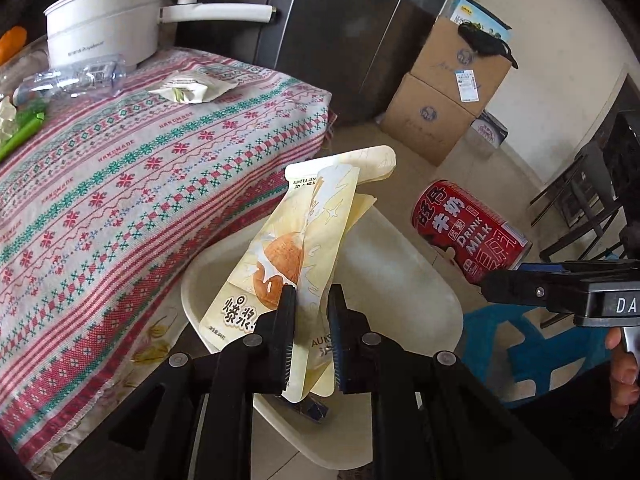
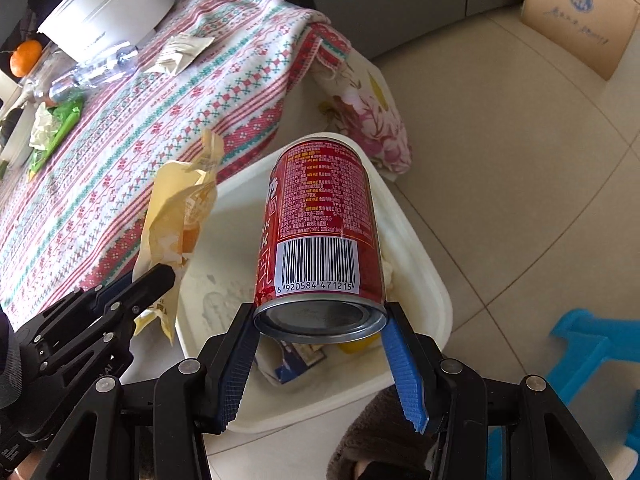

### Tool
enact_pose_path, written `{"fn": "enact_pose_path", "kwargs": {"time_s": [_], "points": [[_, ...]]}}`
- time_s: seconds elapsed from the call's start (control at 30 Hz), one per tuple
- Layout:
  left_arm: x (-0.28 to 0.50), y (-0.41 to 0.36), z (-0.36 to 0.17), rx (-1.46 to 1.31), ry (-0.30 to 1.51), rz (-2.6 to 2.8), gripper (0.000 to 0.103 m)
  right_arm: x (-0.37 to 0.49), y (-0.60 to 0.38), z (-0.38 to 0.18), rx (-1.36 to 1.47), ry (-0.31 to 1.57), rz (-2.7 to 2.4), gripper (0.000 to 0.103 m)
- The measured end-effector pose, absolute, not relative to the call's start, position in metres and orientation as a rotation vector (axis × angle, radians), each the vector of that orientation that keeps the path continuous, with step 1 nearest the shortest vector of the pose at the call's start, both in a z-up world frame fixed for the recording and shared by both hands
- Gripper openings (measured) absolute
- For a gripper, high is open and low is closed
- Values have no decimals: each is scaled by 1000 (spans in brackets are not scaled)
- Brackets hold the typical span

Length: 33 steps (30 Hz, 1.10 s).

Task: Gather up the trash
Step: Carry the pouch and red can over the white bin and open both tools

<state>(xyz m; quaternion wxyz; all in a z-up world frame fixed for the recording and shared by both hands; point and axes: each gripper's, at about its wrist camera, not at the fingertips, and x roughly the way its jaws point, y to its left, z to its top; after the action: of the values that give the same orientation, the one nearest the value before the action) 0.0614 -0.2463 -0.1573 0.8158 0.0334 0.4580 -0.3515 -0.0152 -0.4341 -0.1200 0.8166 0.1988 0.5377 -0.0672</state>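
Note:
My left gripper [image 1: 312, 300] is shut on a cream snack wrapper [image 1: 292, 248] with a bun picture, held over the white plastic bin [image 1: 420, 280]. The wrapper also shows in the right wrist view [image 2: 176, 216], with the left gripper [image 2: 160, 276] on it. My right gripper [image 2: 320, 316] is shut on a red milk can [image 2: 320, 224], held on its side above the bin [image 2: 420, 264]. The can shows in the left wrist view [image 1: 468, 232], to the right of the wrapper. Some trash lies in the bin's bottom [image 2: 300, 360].
A table with a patterned cloth [image 1: 120, 184] stands left of the bin, holding a white pot [image 1: 104, 20], a clear plastic bottle [image 1: 72, 80], a small packet [image 1: 188, 88] and green wrappers [image 2: 60, 124]. Cardboard boxes [image 1: 444, 92] stand behind; a blue stool [image 2: 592, 356] is at right.

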Motion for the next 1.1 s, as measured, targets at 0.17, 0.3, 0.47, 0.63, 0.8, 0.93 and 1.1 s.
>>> {"fn": "enact_pose_path", "kwargs": {"time_s": [0.17, 0.3, 0.47, 0.63, 0.8, 0.93, 1.1], "points": [[63, -251, -158, 71, 976, -771, 23, -14, -435, -121, 422, 1150, -158, 55], [64, -247, -155, 53, 980, -750, 46, -14, -435, -122, 420, 1152, -166, 55], [61, -241, -146, 81, 965, -710, 62, -14, -435, -124, 419, 1158, -170, 54], [55, -227, -137, 157, 953, -638, 67, -10, -431, -125, 391, 1165, -170, 53], [51, -212, -130, 204, 935, -586, 69, 8, -424, -134, 350, 1205, -173, 53], [49, -201, -127, 235, 929, -559, 70, 25, -417, -147, 326, 1258, -173, 53], [49, -187, -129, 239, 939, -534, 70, 41, -413, -162, 349, 1311, -175, 53]]}}
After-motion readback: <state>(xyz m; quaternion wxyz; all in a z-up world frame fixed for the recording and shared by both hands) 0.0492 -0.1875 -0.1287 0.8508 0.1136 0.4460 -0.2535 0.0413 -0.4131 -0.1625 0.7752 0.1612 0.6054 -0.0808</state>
